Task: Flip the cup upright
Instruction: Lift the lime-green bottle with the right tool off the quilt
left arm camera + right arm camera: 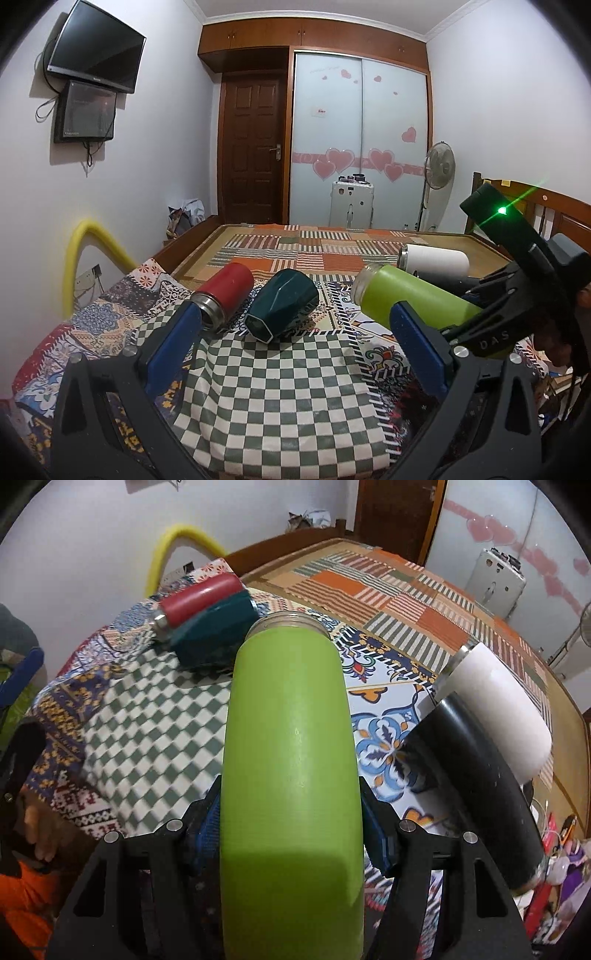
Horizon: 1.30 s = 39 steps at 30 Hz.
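Observation:
My right gripper is shut on a lime green cup, holding it on its side above the cloth with its clear threaded mouth pointing away; it also shows in the left wrist view. My left gripper is open and empty over the checkered cloth. Beyond its fingers lie a red cup and a dark teal faceted cup, both on their sides. A white cup and a black cup lie on their sides to the right.
The cups rest on a patterned quilt over a bed with a wooden frame. A yellow foam tube leans on the left wall. A wardrobe, suitcase and fan stand far behind.

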Tool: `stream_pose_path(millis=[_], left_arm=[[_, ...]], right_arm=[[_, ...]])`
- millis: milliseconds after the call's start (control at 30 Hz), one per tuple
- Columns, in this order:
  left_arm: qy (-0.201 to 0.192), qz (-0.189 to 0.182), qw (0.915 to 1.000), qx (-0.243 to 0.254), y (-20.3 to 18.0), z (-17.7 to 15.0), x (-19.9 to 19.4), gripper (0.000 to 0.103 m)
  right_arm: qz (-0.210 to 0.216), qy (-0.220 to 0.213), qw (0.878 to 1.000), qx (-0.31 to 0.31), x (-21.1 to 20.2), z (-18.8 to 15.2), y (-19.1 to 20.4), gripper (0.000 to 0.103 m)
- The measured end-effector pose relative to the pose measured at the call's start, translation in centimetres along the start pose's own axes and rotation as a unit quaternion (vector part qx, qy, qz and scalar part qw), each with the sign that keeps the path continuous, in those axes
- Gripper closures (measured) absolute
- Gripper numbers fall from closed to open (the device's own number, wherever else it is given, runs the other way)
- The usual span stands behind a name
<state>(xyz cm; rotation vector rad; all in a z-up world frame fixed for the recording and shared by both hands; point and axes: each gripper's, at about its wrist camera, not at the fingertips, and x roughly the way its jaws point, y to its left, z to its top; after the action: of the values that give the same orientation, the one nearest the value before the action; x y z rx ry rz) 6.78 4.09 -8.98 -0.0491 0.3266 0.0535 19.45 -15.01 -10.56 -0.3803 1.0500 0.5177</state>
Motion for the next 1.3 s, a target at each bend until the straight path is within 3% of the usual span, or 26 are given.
stream_pose_path(millis=[567,933,1133,1300], left_arm=[[0.031,0.012,0.9994,-0.005,1.5,-2.8,-0.6,0.000],[0.048,0.017,0.9983,0.029,0.2,-2.6,0.2,0.000],[0.058,0.014,0.9976,0.034,-0.9,-1.2,0.6,0.000],[0.102,-0.019,0.9944,0.022,-2.1,0.3,2.3,0.000]], right_arm=[[0.016,0.044,0.999,-0.017,3.0,-1.2,3.9,0.041],[0.029,0.070,0.997,-0.025,3.8,-1.0,4.0,0.041],[0.036,0.014,0.999,-0.029,0.6,-1.4,3.6,0.039],[-0.005,-0.063,0.998,-0.015,-3.6,-2.8,1.9,0.036]])
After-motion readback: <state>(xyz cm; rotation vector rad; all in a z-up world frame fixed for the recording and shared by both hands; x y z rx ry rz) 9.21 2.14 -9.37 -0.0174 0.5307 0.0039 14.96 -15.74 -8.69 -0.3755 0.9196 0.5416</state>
